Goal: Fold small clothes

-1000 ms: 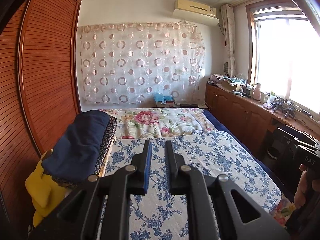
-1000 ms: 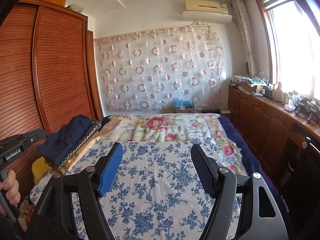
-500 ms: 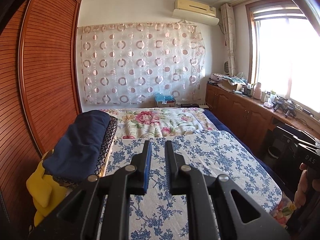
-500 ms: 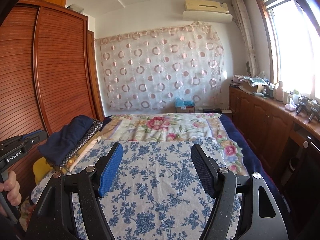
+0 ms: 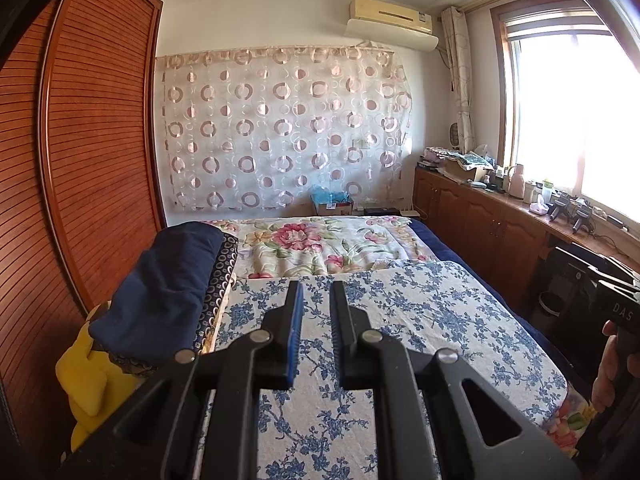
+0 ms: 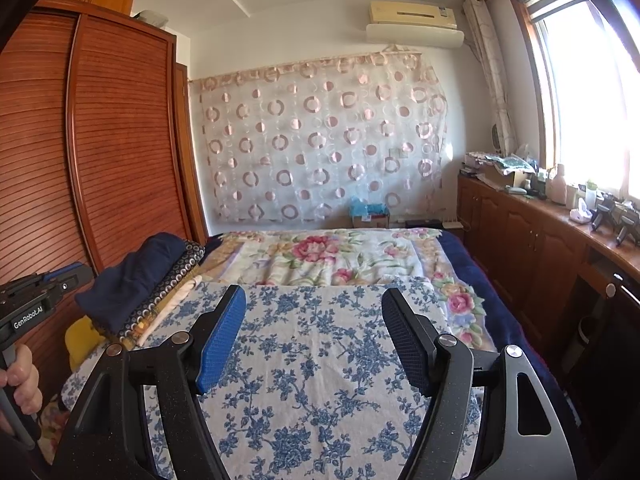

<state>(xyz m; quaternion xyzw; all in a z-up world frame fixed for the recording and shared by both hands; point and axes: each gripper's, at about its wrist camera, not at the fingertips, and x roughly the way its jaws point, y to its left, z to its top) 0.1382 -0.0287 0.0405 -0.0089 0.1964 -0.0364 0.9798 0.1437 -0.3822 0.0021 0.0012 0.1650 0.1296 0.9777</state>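
- Blue-flowered white cotton sheet [image 5: 420,312] covers the near part of the bed, with a pink-rose quilt [image 5: 320,246] spread beyond it toward the circle-patterned sheer curtain [image 5: 280,132].
- Folded clothes sit in a stack on the bed's left edge against the slatted wooden wardrobe [image 5: 80,152]: a navy blue folded garment [image 5: 164,292] on top, a dark ring-printed cloth [image 5: 218,276] under it, and a yellow fabric piece [image 5: 86,384] at the bottom.
- An open cardboard box with light blue material inside [image 6: 370,212] stands on the floor by the curtain.
- The left gripper [image 5: 314,320] hovers over the flowered sheet, its black jaws nearly together with only a narrow slit between the blue pads, holding nothing.
- The right gripper [image 6: 314,328] hangs above the same sheet with its jaws spread wide and nothing between them.
- The clothes stack lies to the left of both grippers, apart from them, nearer the left one.
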